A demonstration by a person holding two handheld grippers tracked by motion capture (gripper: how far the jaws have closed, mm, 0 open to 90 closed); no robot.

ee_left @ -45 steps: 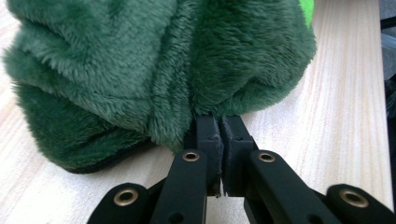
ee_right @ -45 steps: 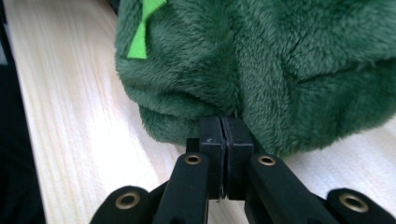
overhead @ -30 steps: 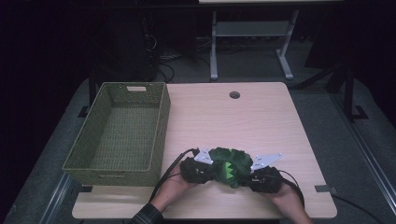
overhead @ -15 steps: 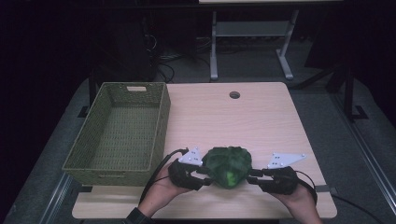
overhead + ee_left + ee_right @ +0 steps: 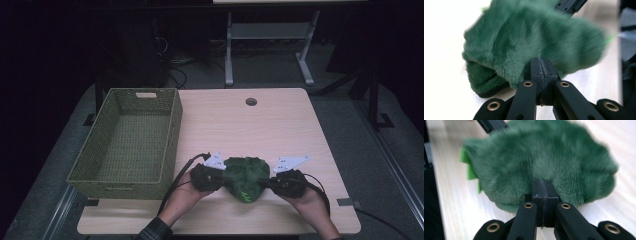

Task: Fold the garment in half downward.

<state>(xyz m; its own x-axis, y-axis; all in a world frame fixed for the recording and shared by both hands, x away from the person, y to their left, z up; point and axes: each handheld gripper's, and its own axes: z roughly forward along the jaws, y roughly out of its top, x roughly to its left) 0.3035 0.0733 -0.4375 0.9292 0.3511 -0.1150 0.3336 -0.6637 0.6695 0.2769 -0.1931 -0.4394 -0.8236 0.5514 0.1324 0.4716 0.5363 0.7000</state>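
The left tongs [image 5: 541, 65] are clamped tight on the edge of a green plush toy [image 5: 529, 42], their jaws having just been closing with fur pinched between them. The right tongs [image 5: 543, 187] are likewise closed on the toy's opposite edge. The toy is held between both tongs, just above the worktop [image 5: 280, 125]. A woven basket [image 5: 172, 135] stands beyond the left tongs, at the worktop's edge.

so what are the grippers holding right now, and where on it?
Both pinch the green plush toy: left gripper shut on the fur at one edge, right gripper shut on the opposite edge.
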